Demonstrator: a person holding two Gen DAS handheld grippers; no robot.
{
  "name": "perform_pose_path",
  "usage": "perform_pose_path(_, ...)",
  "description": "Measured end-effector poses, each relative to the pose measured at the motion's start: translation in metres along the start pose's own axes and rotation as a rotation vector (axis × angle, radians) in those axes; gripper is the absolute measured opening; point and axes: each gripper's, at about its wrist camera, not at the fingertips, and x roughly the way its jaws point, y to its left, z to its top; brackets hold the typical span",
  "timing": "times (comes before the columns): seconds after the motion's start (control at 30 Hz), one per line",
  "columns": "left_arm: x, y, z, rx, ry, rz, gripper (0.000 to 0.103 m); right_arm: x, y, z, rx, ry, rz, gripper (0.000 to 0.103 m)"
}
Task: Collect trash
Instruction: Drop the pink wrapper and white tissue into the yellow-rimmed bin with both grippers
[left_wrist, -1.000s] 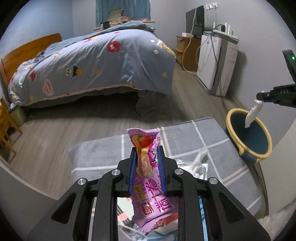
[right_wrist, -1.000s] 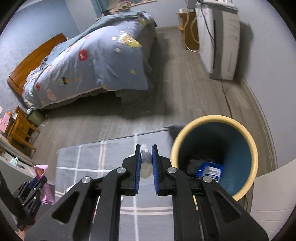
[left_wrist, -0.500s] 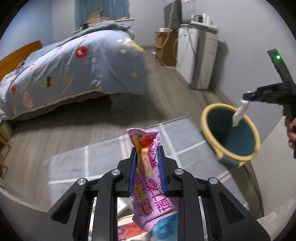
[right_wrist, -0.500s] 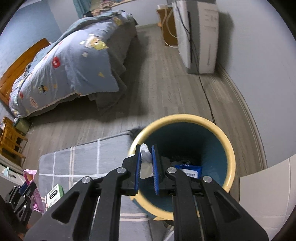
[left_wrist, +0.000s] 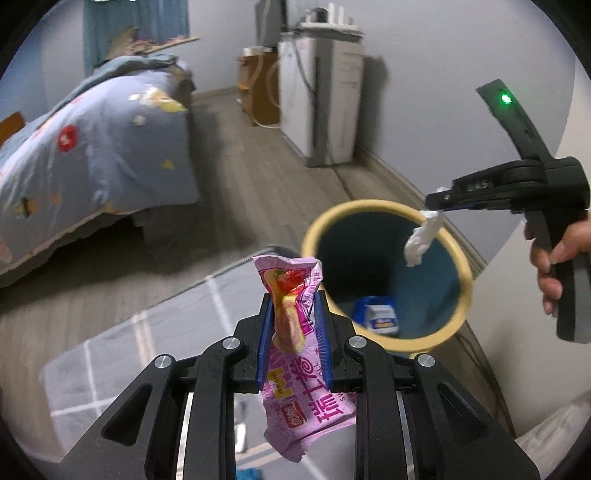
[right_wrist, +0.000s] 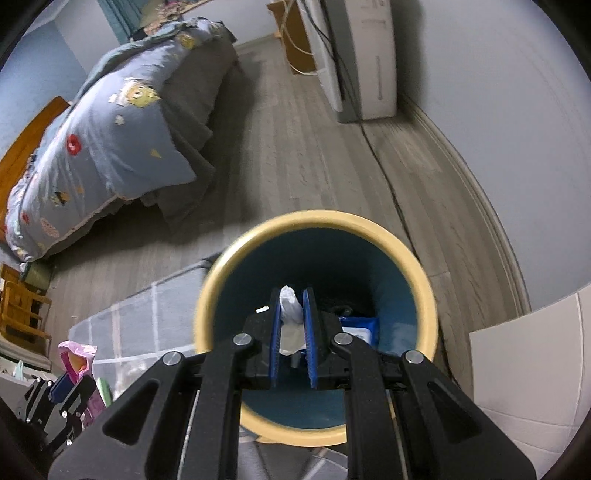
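Note:
My left gripper (left_wrist: 293, 297) is shut on a pink snack wrapper (left_wrist: 301, 354), held just left of the bin. The bin (left_wrist: 456, 254) is blue inside with a yellow rim and holds a blue-and-white packet (left_wrist: 380, 318). My right gripper (right_wrist: 291, 293) is shut on a crumpled white tissue (right_wrist: 290, 321) and hangs over the bin's mouth (right_wrist: 236, 254). From the left wrist view the right gripper (left_wrist: 434, 205) is above the bin's far rim, with the tissue (left_wrist: 423, 238) dangling. The wrapper (right_wrist: 79, 356) and left gripper (right_wrist: 64, 384) show at lower left in the right wrist view.
A grey checked rug (left_wrist: 155, 332) lies under and left of the bin. A bed with a blue quilt (left_wrist: 92, 147) stands to the left. A white appliance (left_wrist: 319, 107) stands by the far wall, a cable (right_wrist: 388, 177) runs along the floor, and a white panel (right_wrist: 528, 354) is at right.
Both grippers have moved right toward the bin. The right gripper with the tissue is now over the bin's mouth; the left gripper with the wrapper has come close to its left rim.

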Motion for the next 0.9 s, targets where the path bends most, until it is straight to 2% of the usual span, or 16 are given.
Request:
perform_pose_path(0.2,0.028,-0.029,0.018,0.076,0.011,-0.045,0.023,0.022,-0.031,-0.003,0.081,0.058,-0.027,0.011)
perform_pose_path(0.33,0.049,-0.045,0.027,0.104,0.021,-0.07,0.023,0.029,-0.045,-0.005,0.14,0.061,-0.03,0.011)
perform_pose_path(0.6,0.084,-0.068,0.026,0.123,0.053,-0.098,0.023,0.029,-0.064,-0.003,0.223,-0.031,0.008,0.011)
perform_pose_path(0.8,0.103,-0.075,0.027,0.141,0.054,-0.095,0.031,0.03,-0.065,0.002,0.258,-0.066,0.076,0.011)
perform_pose_path(0.9,0.106,-0.075,0.026,0.132,0.052,-0.095,0.035,0.028,-0.06,0.006,0.236,-0.085,0.078,0.012)
